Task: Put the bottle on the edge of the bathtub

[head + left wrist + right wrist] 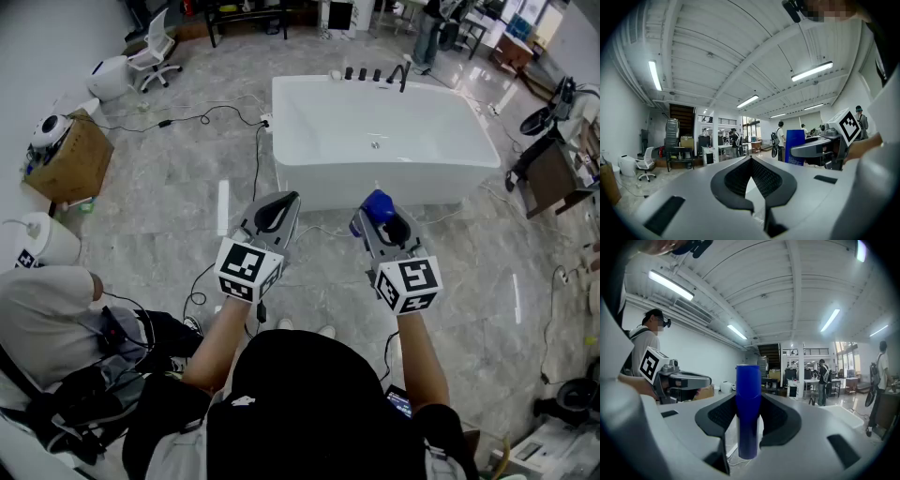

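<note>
The white bathtub (298, 131) stands on the marble floor ahead of me, with both grippers held level short of its near side. My right gripper (379, 217) is shut on a blue bottle (378, 203). In the right gripper view the bottle (749, 394) stands upright, clamped between the dark pads (779, 418) of the right gripper (749, 423). My left gripper (281, 204) is beside it on the left, apart from the bottle. In the left gripper view the left gripper (751, 161) has its tips together with nothing between them, and the bottle (794, 146) shows at the right.
Black tap fittings (375, 74) sit on the tub's far rim. Cables (211, 117) trail over the floor left of the tub. A cardboard box (70, 161) and an office chair (155, 47) stand at the left, a dark table (553, 176) at the right. A person (47, 319) sits at lower left.
</note>
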The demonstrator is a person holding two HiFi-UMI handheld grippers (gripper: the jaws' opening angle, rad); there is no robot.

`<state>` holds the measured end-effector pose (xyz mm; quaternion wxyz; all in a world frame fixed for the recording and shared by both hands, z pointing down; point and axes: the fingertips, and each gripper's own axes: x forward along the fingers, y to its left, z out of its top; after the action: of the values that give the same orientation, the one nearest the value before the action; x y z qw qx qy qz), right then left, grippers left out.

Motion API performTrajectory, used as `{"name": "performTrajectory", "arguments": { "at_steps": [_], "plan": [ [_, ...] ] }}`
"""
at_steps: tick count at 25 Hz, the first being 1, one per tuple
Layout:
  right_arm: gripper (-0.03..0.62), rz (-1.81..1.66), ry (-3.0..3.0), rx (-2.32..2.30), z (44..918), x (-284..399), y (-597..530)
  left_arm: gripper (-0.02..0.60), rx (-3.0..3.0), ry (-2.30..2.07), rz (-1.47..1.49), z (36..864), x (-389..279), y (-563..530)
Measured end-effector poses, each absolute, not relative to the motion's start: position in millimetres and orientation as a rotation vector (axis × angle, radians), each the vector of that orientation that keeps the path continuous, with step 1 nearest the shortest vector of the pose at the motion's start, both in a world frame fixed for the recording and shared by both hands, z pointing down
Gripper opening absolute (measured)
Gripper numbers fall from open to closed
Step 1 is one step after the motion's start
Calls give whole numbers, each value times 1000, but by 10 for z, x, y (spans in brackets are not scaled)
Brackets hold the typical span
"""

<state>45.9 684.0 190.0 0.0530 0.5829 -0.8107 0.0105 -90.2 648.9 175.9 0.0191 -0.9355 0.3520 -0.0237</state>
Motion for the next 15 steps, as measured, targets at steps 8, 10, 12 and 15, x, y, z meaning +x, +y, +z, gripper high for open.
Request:
{"name": "performTrajectory", "arguments": {
  "at_steps": [8, 10, 12, 15],
  "plan": [
    [160, 55, -2489, 1764, 1895, 626, 6961, 11, -2907, 1086, -84, 1748, -703, 6605],
    [160, 51, -2494, 1754, 1937, 697, 6988, 11, -2903, 1093, -83, 1787, -636, 6639],
    [160, 52, -2496, 1748, 1994, 775, 6995, 11, -2900, 1102, -84, 1841, -571, 6657],
    [160, 69, -2498, 1743, 2070, 860, 7006, 11, -2902, 1117, -101, 1921, -508, 6694]
  ]
}}
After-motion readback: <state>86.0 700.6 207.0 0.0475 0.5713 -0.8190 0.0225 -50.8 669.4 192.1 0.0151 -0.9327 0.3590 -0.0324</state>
